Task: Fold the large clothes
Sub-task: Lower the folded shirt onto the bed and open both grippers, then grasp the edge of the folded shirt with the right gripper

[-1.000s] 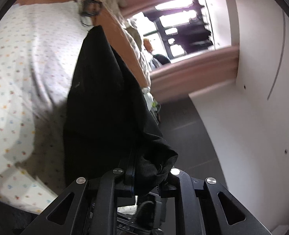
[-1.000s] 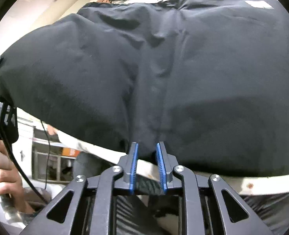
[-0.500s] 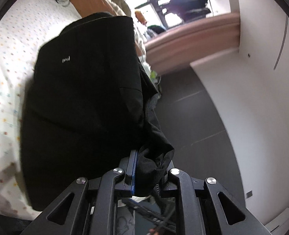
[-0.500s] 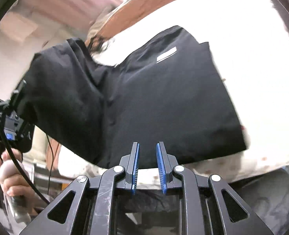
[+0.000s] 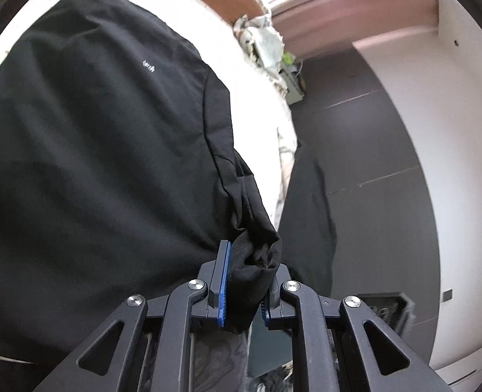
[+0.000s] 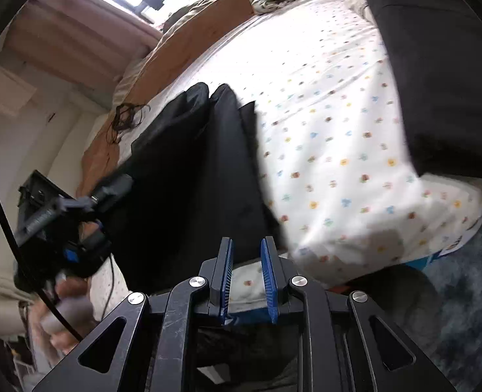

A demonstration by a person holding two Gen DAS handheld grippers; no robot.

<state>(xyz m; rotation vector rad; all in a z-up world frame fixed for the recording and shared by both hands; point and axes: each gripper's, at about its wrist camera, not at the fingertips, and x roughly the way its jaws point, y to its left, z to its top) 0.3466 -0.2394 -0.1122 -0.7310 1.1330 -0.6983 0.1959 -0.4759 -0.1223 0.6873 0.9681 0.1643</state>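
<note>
A large black garment [image 5: 94,163] with a small white logo lies spread over the white bed. Its bunched sleeve end [image 5: 254,251] is pinched between the blue pads of my left gripper [image 5: 246,281], which is shut on it near the bed's edge. In the right wrist view the same garment [image 6: 201,170] drapes over the bed at the left, with the left gripper [image 6: 110,189] clamped on it and a hand [image 6: 61,313] below. My right gripper [image 6: 247,258] stands just right of the garment, a narrow gap between its pads and only the sheet showing through.
The dotted bed sheet [image 6: 332,130] stretches right to a second dark cloth [image 6: 437,81]. A brown bed frame [image 6: 182,49] with tangled cables [image 6: 126,117] runs behind. Dark tiled floor [image 5: 371,163] and a white wall [image 5: 453,130] lie right of the bed.
The left gripper has carried the hanging garment over and down onto the bed, where it now lies spread. The right gripper has drawn back and right, so the garment now sits to its left.
</note>
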